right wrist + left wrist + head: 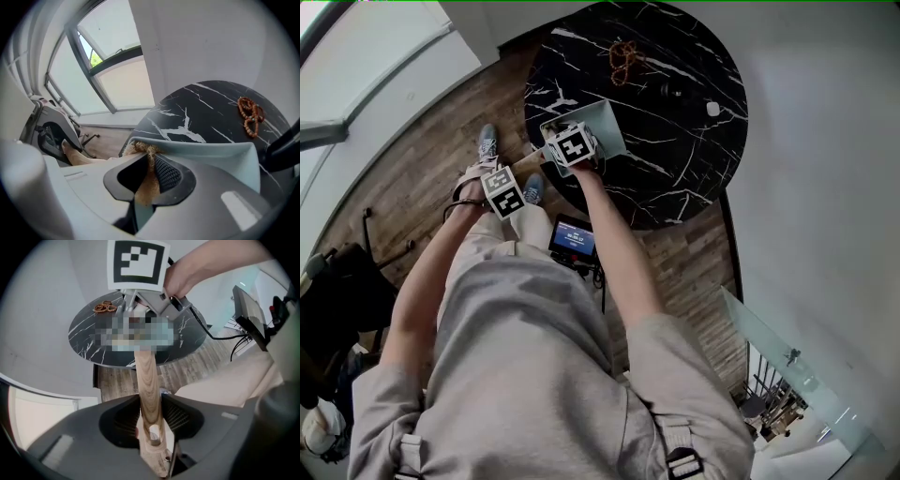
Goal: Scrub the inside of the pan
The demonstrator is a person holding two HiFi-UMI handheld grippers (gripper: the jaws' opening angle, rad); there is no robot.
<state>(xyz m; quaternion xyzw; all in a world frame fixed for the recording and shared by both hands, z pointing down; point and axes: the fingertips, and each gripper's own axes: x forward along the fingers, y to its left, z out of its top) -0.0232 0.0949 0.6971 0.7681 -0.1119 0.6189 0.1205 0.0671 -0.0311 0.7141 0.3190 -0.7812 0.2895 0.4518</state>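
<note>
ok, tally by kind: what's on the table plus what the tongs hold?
Pan: 1
Scrubber: 1
Bead string: 1
Small white bit: 1
Small dark bit, too small to identify: 1
Total: 5

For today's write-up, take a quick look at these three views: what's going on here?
A person stands at a round black marble table with a gripper in each hand. The left gripper is clamped on the wooden handle of a pale square pan at the table's near edge. The right gripper pinches a tan fibrous scrubber at the pan's rim; contact with the inside isn't clear. A string of brown beads lies farther back, apart from the pan.
</note>
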